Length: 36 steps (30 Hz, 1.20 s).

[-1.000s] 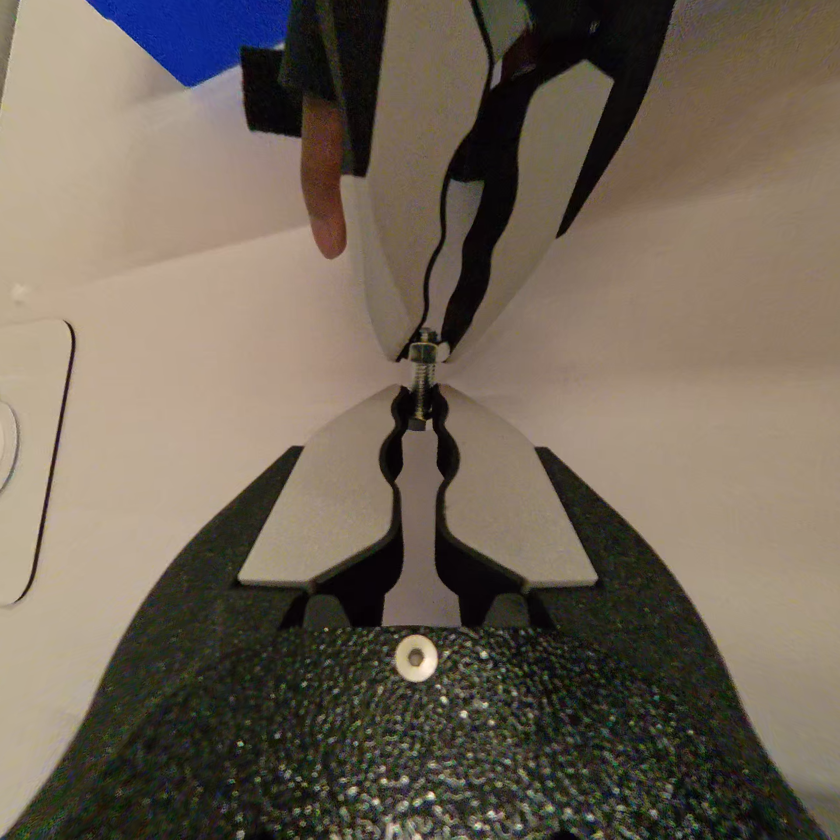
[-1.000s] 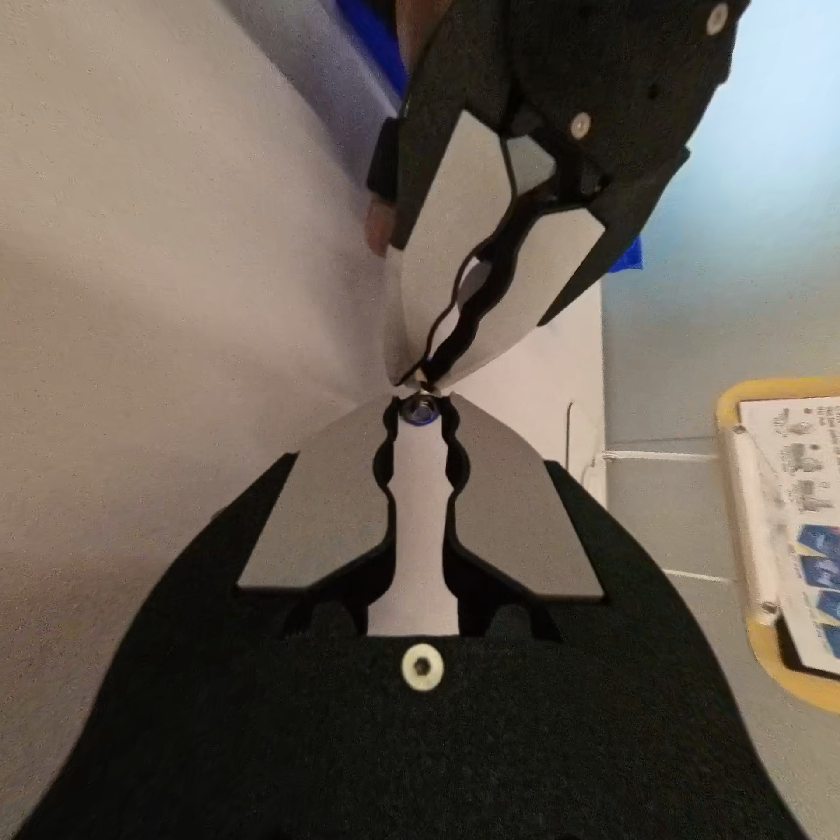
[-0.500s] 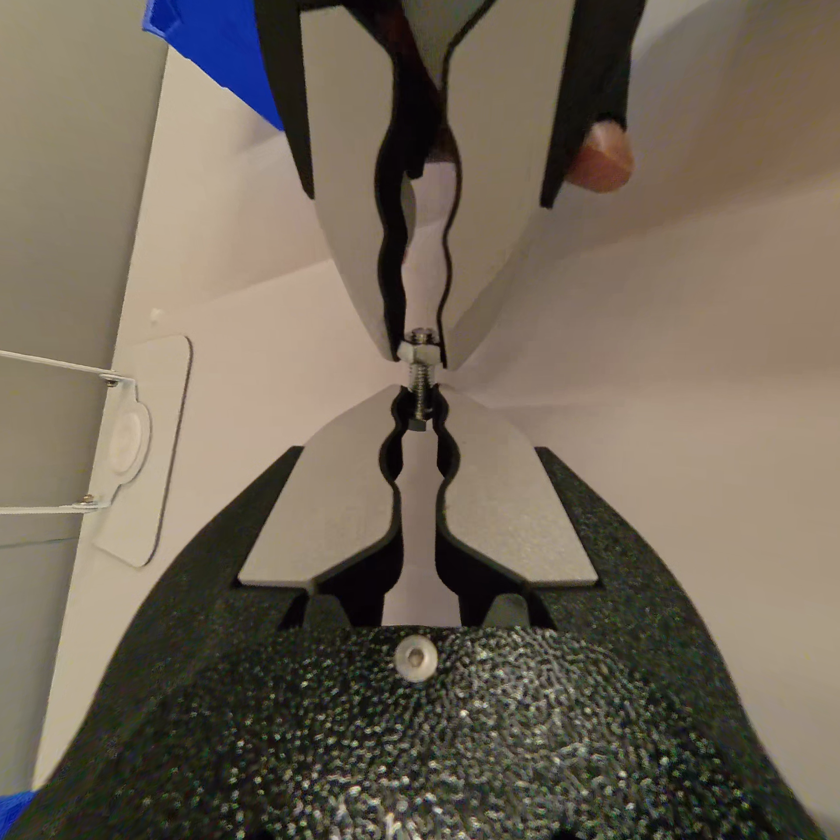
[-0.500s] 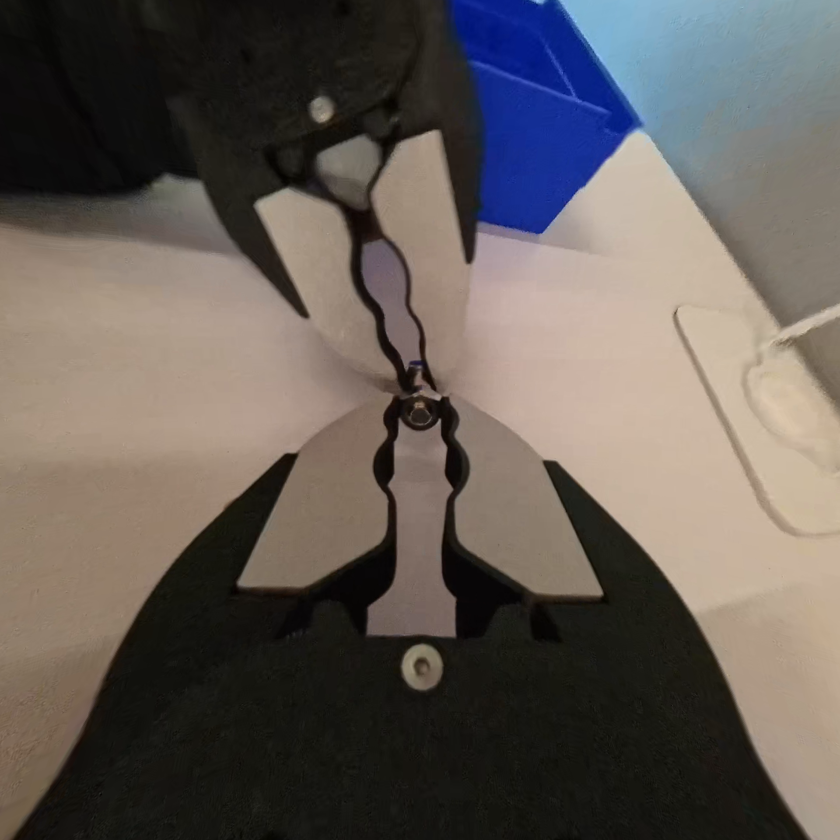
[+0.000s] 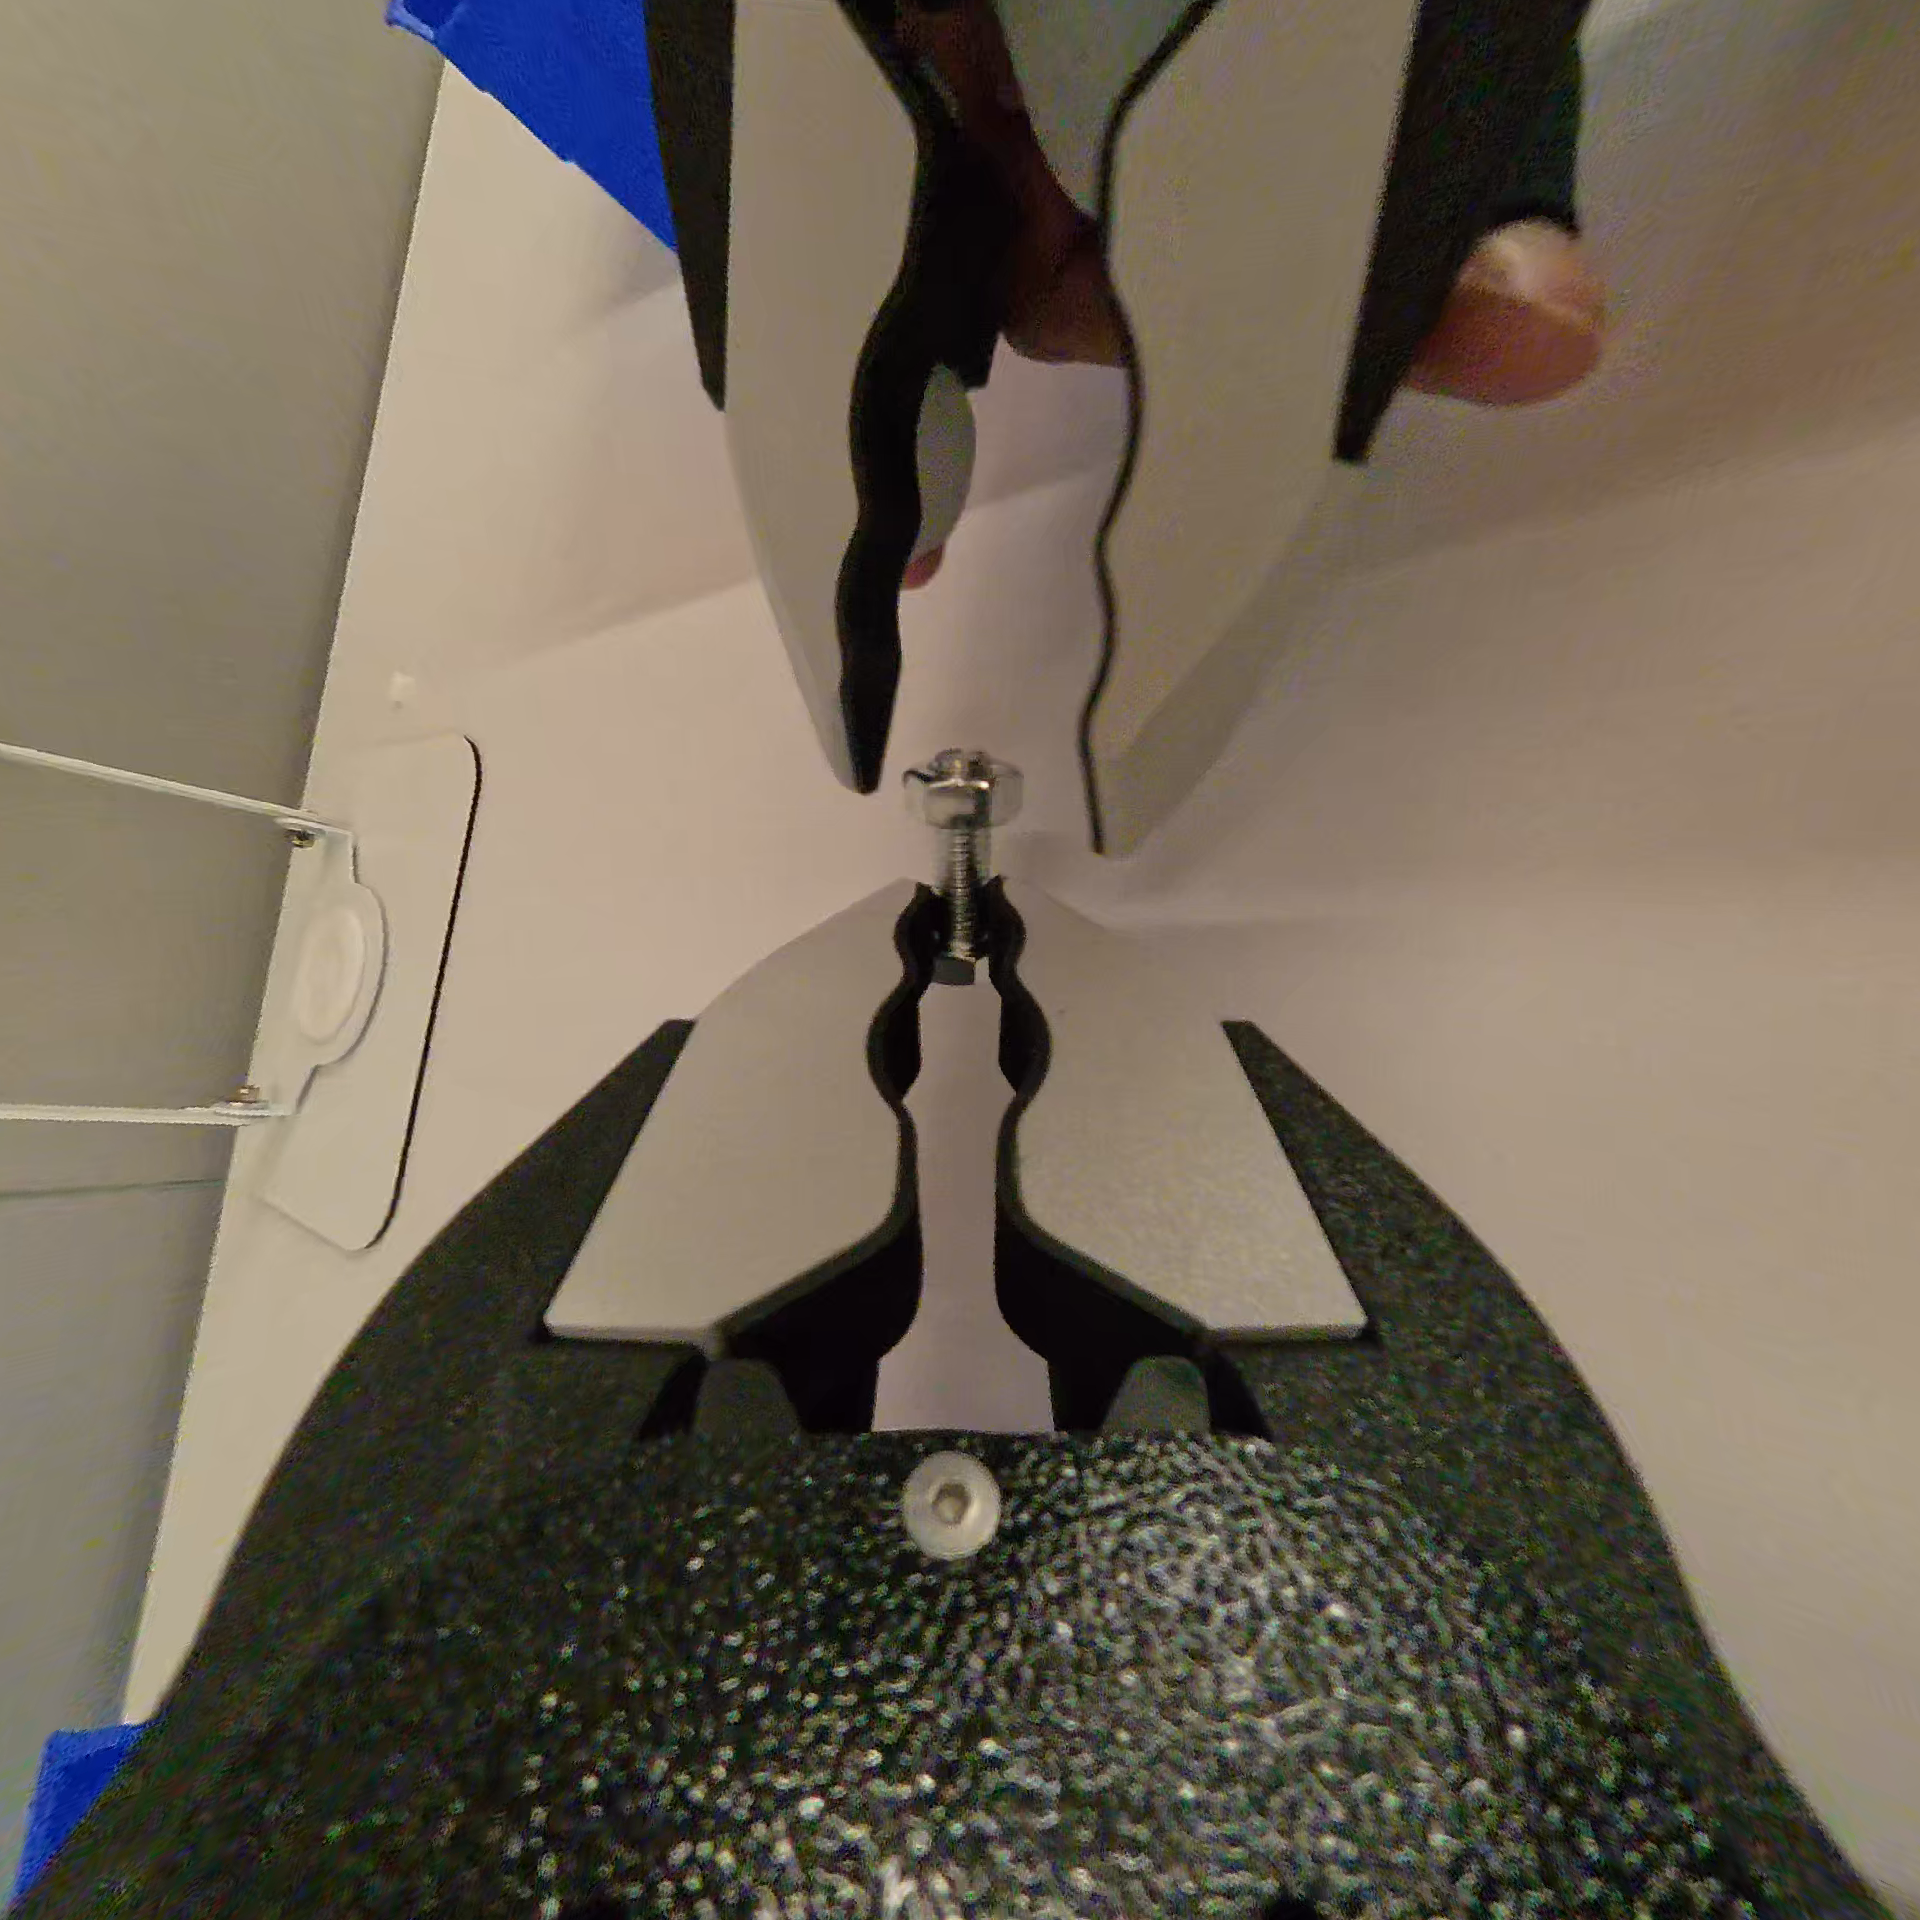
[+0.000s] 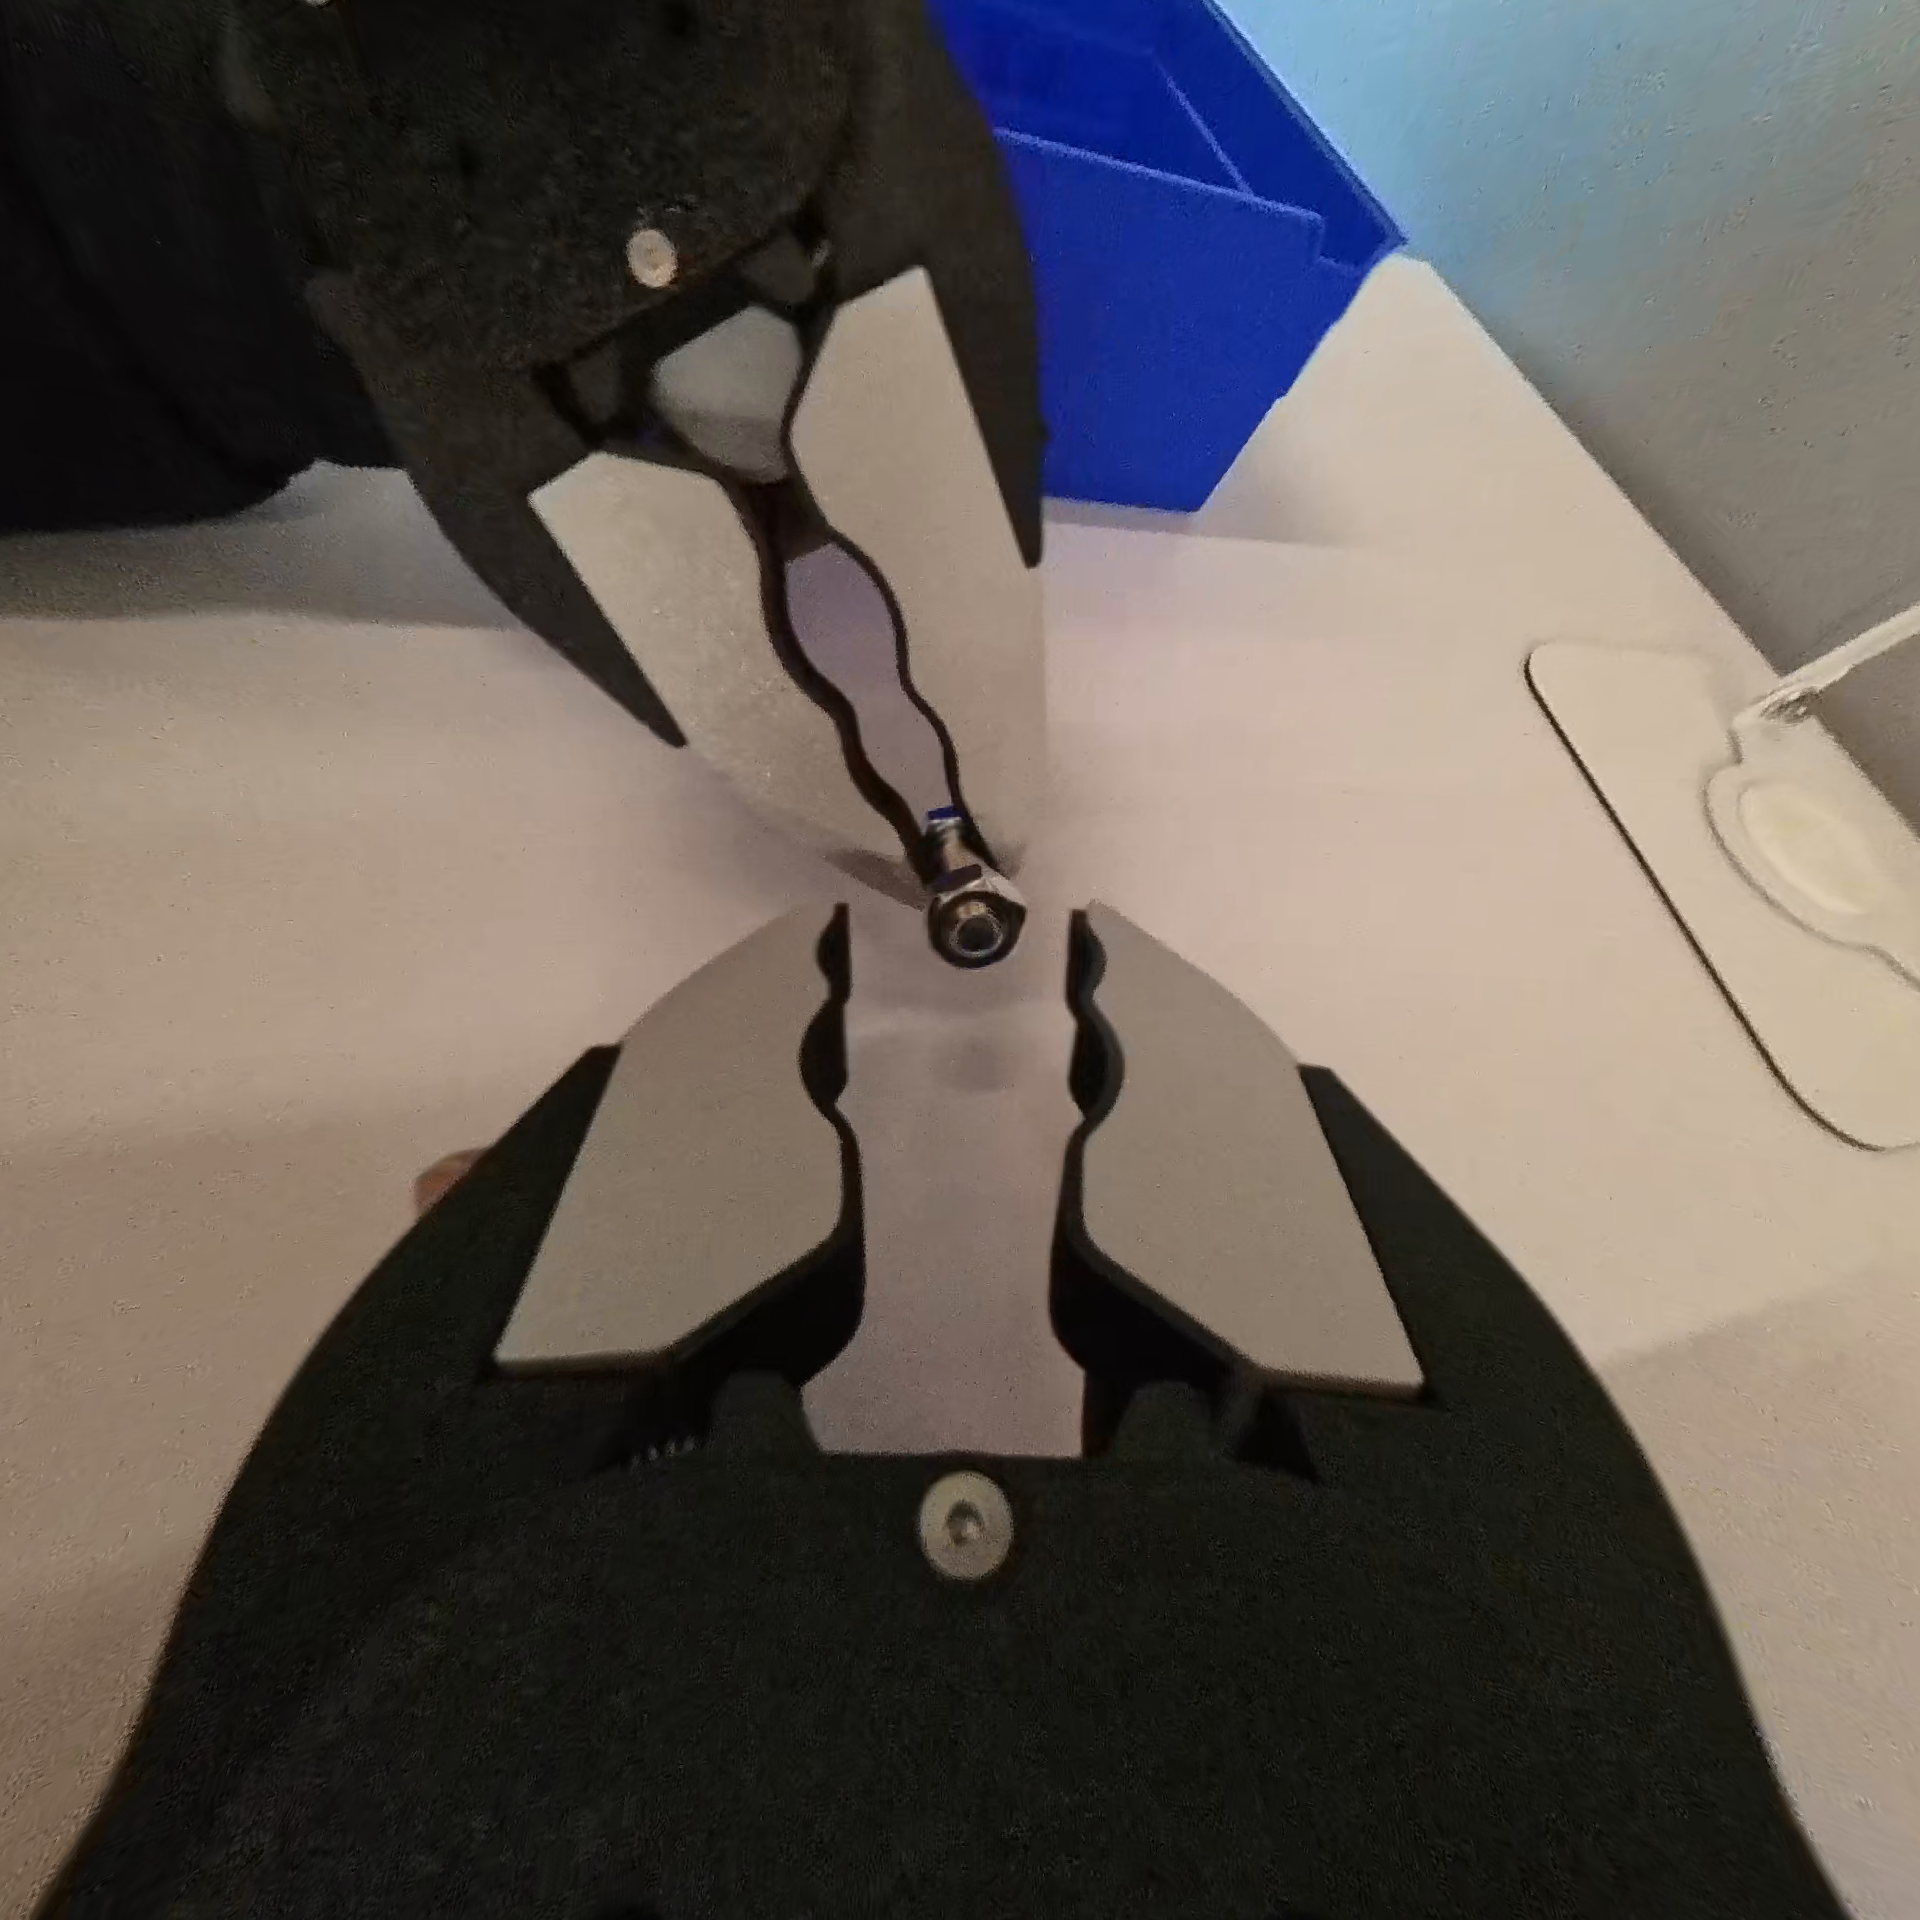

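My left gripper (image 5: 958,914) is shut on the threaded shaft of a small silver bolt (image 5: 958,894), which points away from it. A silver hex nut (image 5: 962,795) sits on the bolt's far end. My right gripper (image 6: 961,920) faces it tip to tip and is open: its two fingertips (image 5: 857,764) stand on either side of the nut with a clear gap. In the right wrist view the nut (image 6: 977,920) shows end-on between my open fingers, and the left gripper (image 6: 940,831) grips the bolt behind it. Both are held just above a white table (image 6: 312,831).
A blue plastic bin (image 6: 1164,343) stands at the back of the table. A white plate with a round pad and thin white rods (image 6: 1766,831) lies at the table's right edge; it also shows in the left wrist view (image 5: 343,956). A person's fingertips (image 5: 1507,312) hold the right gripper. The grippers are tip to tip, or close to it.
My right gripper, shut on the nut a second ago, has opened and let go of it; the nut stays on the bolt. The right gripper also turned about the bolt's axis. My left gripper kept its hold.
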{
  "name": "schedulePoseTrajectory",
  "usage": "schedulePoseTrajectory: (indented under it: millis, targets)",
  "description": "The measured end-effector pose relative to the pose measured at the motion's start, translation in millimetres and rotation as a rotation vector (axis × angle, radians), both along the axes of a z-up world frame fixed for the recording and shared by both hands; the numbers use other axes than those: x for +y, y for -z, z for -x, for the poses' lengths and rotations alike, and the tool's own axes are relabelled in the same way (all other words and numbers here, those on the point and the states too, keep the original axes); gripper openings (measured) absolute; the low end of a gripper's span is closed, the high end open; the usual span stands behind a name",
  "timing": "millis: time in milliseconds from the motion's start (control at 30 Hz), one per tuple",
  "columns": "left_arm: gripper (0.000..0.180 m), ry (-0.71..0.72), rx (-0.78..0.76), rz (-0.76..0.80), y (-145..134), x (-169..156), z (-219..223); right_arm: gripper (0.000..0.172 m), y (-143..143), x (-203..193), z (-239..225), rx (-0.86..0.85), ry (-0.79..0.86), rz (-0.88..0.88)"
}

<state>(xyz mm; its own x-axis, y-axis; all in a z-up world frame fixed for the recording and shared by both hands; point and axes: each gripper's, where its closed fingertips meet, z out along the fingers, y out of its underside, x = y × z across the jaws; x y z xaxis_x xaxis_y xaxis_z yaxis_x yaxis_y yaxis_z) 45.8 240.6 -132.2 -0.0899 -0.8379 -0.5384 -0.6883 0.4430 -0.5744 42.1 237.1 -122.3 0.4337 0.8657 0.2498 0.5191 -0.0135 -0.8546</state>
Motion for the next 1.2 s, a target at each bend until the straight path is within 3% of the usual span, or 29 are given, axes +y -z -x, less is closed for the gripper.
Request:
schedulePoseTrajectory:
  millis: [133, 300, 367, 500, 633, 700, 800, 933, 967, 1067, 1200]
  targets:
    - [0.009, 0.018, 0.028, -0.009, 3.7, -3.6, 0.8, 0.022, 8.2, -1.5, -1.2, -0.096, -0.035, -0.073]
    - [0.009, 0.08, 0.082, 0.186, 17.8, -23.0, 4.1, 0.018, 17.5, -16.5, 3.6, -0.415, -0.255, -0.561]
    - [0.009, 0.061, 0.075, 0.159, 16.9, -18.1, 2.6, 0.021, 13.4, -11.8, 3.7, -0.365, -0.202, -0.506]
    - [0.009, 0.025, 0.025, 0.074, 6.4, -7.6, 0.8, 0.045, -6.8, -2.6, 1.5, -0.09, -0.063, -0.212]
    - [0.009, 0.013, -0.002, 0.034, 0.4, -4.4, 0.3, 0.04, -7.0, -0.6, -0.2, 0.026, -0.024, -0.036]
    - [0.009, 0.018, 0.011, 0.033, 2.6, -5.2, 0.5, 0.019, -0.7, -3.7, 0.2, -0.022, -0.048, -0.051]
    - [0.009, 0.035, 0.036, 0.076, 8.4, -10.4, 1.2, 0.019, 5.6, -10.5, 1.3, -0.18, -0.133, -0.239]
    - [0.009, 0.063, 0.083, 0.217, 19.8, -22.2, 3.7, 0.018, 11.5, -22.7, 6.7, -0.424, -0.295, -0.669]
    - [0.009, 0.056, 0.079, 0.217, 20.1, -20.3, 3.4, 0.018, 10.2, -21.7, 7.3, -0.431, -0.285, -0.691]
    - [0.009, 0.021, 0.053, 0.162, 14.7, -10.2, 2.8, 0.028, -3.0, -14.3, 6.2, -0.302, -0.186, -0.565]
    - [0.009, -0.037, 0.017, -0.011, 1.7, 8.1, 2.3, 0.035, -11.2, 1.5, -2.2, -0.1, -0.012, -0.251]
